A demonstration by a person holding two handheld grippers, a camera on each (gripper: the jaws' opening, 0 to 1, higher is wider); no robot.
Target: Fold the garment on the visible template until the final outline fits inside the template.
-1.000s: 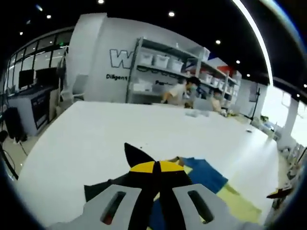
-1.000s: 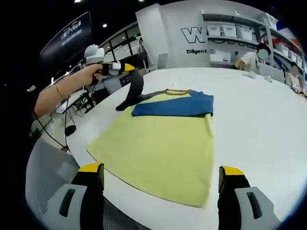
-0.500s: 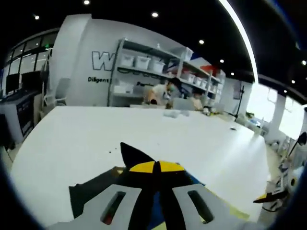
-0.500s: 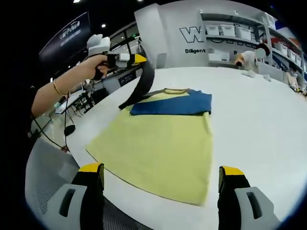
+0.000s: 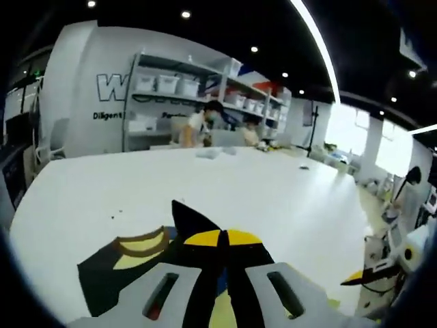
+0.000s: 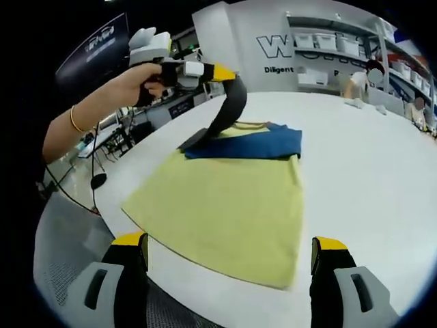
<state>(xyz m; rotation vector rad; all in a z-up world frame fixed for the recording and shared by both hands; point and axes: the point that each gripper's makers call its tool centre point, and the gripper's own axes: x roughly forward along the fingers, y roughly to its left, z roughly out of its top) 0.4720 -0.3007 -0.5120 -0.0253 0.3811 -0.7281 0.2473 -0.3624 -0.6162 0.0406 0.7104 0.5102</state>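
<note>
Left gripper view first: the left tool has its jaws pinched right together on the dark sleeve, a point of the fabric poking up past the yellow tips. Below it you can see the collar and a bit of the yellow shirt body, all sitting on the white table. My guess is the sleeve is held up high like that so it clears the rest of the cloth and can be carried across toward the middle. Shelves and a couple of people are way in the back, nothing to do with the job. Right gripper view: the right tool is wide open, jaws far apart, holding nothing, hanging near the table edge over the shirt's hem end. The shirt lies flat on the table, yellow body toward the camera, with a blue band folded across the collar end. On the far left side a hand holds the left tool with the sleeve arcing up from the shirt. I can't make out a template outline anywhere. Looks like the fold is mid-way, sleeve not laid down yet.
</note>
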